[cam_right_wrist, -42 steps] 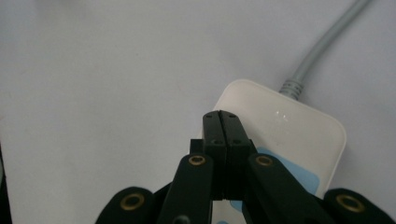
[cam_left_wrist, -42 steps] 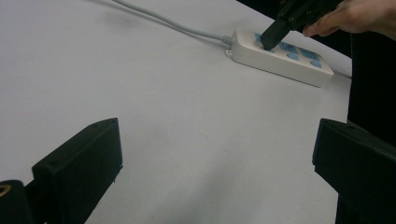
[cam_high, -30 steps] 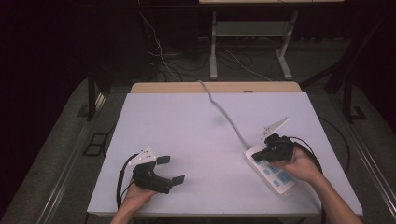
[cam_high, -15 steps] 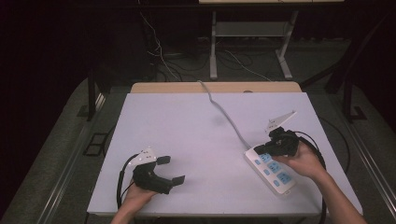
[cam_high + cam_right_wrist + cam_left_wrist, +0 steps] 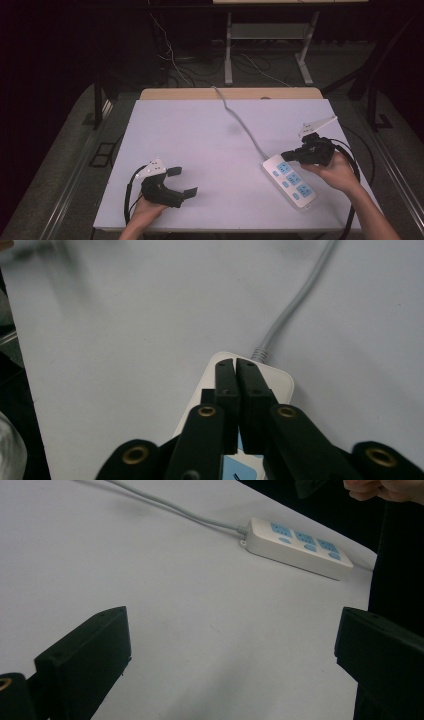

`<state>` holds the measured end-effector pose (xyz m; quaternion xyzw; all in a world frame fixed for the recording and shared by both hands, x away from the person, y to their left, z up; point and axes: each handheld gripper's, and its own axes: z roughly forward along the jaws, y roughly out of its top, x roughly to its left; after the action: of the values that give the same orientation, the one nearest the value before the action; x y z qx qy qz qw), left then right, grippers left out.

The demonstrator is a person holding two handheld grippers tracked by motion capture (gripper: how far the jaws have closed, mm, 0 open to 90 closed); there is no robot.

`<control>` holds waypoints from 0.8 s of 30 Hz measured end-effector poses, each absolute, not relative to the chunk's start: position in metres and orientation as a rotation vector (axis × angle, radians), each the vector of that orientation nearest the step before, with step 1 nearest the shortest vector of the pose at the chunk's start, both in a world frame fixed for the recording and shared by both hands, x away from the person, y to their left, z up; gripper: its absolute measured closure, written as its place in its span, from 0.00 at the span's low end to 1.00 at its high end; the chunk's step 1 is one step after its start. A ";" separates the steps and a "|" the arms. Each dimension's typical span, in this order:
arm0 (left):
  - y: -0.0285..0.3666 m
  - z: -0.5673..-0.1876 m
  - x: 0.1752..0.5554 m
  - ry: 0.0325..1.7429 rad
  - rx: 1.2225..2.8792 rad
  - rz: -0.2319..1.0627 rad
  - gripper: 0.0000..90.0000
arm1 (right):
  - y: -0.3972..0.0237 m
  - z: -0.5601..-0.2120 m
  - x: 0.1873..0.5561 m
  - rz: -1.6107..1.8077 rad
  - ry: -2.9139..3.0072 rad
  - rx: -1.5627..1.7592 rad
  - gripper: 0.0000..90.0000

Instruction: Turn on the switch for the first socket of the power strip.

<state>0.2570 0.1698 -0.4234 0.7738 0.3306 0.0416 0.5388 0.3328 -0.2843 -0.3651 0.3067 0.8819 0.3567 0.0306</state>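
Lying on the white table (image 5: 210, 150), near its right front corner, a power strip (image 5: 290, 181) is being shown from above: a white, oblong body with rounded corners, set at a slant. Three pale blue sockets are being displayed along its top in a row, each paired with a small blue button. A grey cord (image 5: 240, 122) is being led out of the strip's far end, across the table and over the back edge.

The right gripper (image 5: 291, 156) is being held in the person's right hand (image 5: 339, 172), just over the cord end of the strip; from the high view, contact cannot be judged. In the right gripper view its jaws are being kept pressed together, nothing between them, with the strip (image 5: 260, 375) directly beneath the tips.

The left gripper (image 5: 181, 182) is being rested near the front left of the table in the left hand (image 5: 146, 210), well apart from the strip. Its jaws are being held wide, gripping nothing, and in the left gripper view the strip (image 5: 297, 547) is being framed between them, farther off, at the table's edge.
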 end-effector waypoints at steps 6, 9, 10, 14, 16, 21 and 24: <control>0.171 -0.423 0.257 0.794 1.829 0.103 0.00 | -0.298 -0.362 0.327 1.159 2.644 1.036 0.76; 0.172 -0.423 0.257 0.796 1.826 0.104 0.00 | -0.305 -0.362 0.322 1.188 2.592 1.086 0.59; 0.172 -0.423 0.257 0.797 1.825 0.104 0.00 | -0.307 -0.362 0.321 1.201 2.578 1.098 0.55; 0.173 -0.423 0.257 0.799 1.824 0.103 0.00 | -0.318 -0.363 0.315 1.267 2.524 1.161 0.42; 0.173 -0.423 0.258 0.800 1.824 0.104 0.00 | -0.323 -0.363 0.313 1.289 2.500 1.197 0.34; 0.173 -0.423 0.257 0.801 1.823 0.103 0.00 | -0.334 -0.366 0.307 1.334 2.427 1.280 0.12; 0.173 -0.423 0.258 0.802 1.823 0.102 0.00 | -0.339 -0.369 0.302 1.353 2.395 1.306 0.00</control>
<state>0.2576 0.1728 -0.4234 0.7680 0.3376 0.0431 0.5426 0.3021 -0.3388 -0.3685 0.4283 0.7856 0.4438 0.0484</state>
